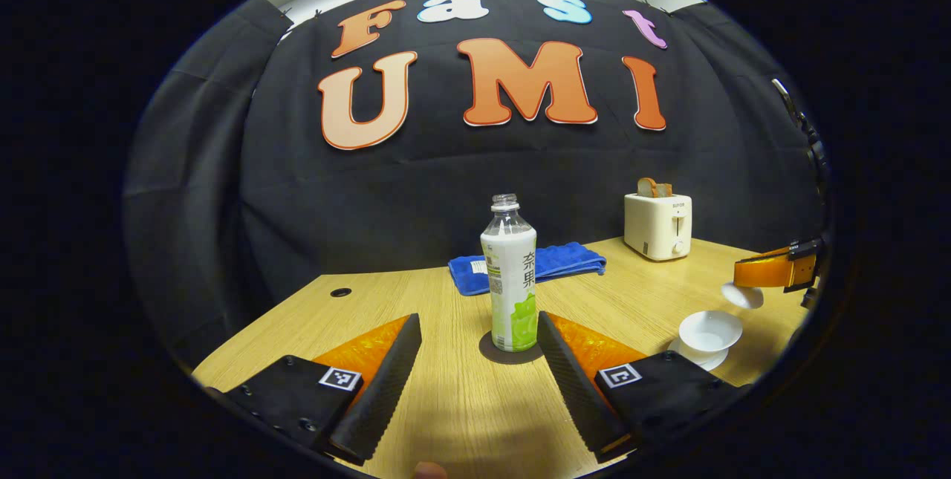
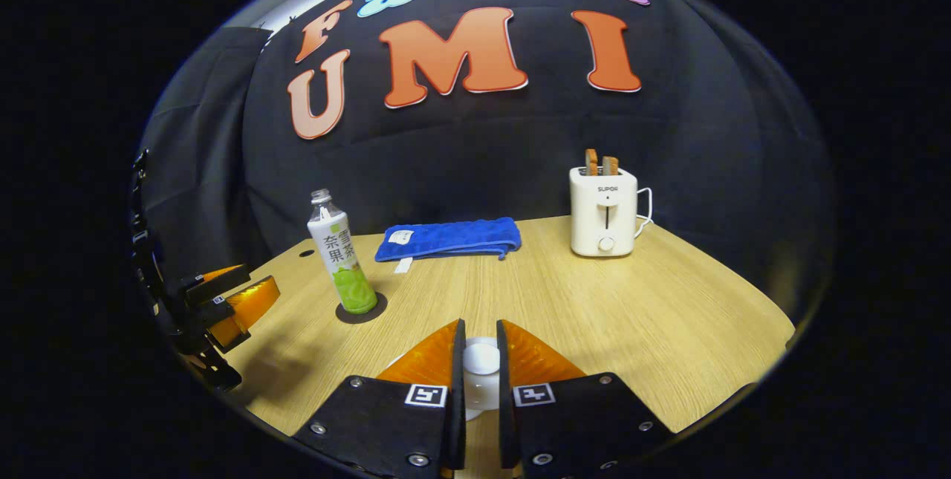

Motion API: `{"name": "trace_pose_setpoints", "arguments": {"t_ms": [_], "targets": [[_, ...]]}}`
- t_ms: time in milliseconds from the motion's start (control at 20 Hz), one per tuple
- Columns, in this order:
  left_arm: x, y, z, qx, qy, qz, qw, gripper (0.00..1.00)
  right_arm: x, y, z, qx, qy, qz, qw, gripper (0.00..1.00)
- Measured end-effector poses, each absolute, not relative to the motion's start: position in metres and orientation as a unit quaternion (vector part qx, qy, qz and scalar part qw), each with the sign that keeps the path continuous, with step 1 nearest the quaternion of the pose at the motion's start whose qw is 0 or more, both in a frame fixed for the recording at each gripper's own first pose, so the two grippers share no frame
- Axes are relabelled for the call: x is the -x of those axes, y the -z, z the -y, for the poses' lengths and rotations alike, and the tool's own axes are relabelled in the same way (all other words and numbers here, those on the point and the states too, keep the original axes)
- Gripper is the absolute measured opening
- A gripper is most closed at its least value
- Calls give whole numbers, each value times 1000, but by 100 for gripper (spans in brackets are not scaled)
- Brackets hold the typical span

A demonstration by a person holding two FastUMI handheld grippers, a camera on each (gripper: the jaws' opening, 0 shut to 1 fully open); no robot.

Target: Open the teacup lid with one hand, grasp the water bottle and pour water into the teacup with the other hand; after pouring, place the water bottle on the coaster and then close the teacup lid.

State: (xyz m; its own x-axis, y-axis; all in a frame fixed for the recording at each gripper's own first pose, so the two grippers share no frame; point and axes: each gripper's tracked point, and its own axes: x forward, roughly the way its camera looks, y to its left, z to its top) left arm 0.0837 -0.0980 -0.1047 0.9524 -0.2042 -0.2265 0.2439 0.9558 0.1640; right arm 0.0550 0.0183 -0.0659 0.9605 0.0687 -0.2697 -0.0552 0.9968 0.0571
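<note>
The uncapped water bottle point(image 1: 513, 286) with a white and green label stands upright on a dark round coaster point(image 1: 496, 354) in mid-table. My left gripper point(image 1: 479, 321) is open, its fingertips just short of the bottle on either side. At the right, the white teacup point(image 1: 709, 330) sits uncovered on its saucer. Its white lid point(image 1: 743, 295) hangs above and right of it, in my right gripper point(image 1: 773, 271). In the right gripper view, my right gripper point(image 2: 481, 330) is shut on the lid point(image 2: 481, 359). The bottle point(image 2: 342, 256), coaster point(image 2: 362, 310) and left gripper point(image 2: 230, 301) lie to its left.
A folded blue towel point(image 1: 527, 265) lies behind the bottle near the wall. A cream toaster point(image 1: 658, 225) with bread slices stands at the back right. The wooden table point(image 1: 461, 405) has a small cable hole point(image 1: 341, 292) at the far left.
</note>
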Motion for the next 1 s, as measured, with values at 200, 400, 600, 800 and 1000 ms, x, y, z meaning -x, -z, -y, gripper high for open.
{"name": "trace_pose_setpoints", "arguments": {"t_ms": [200,400,600,800,1000], "targets": [[-81,113,91,-87,111,-117,983,100,-62,78,-45,3,-52,-146,988,18],[-80,117,84,-82,105,-124,983,100,-67,94,-53,15,-56,-160,985,18],[-78,119,82,-85,104,-126,983,100,-68,99,-54,13,-56,-163,985,18],[-76,115,83,-87,102,-121,983,100,-65,100,-52,15,-53,-168,984,24],[-71,105,80,-98,93,-110,985,100,-58,84,-43,27,-40,-147,988,31]]}}
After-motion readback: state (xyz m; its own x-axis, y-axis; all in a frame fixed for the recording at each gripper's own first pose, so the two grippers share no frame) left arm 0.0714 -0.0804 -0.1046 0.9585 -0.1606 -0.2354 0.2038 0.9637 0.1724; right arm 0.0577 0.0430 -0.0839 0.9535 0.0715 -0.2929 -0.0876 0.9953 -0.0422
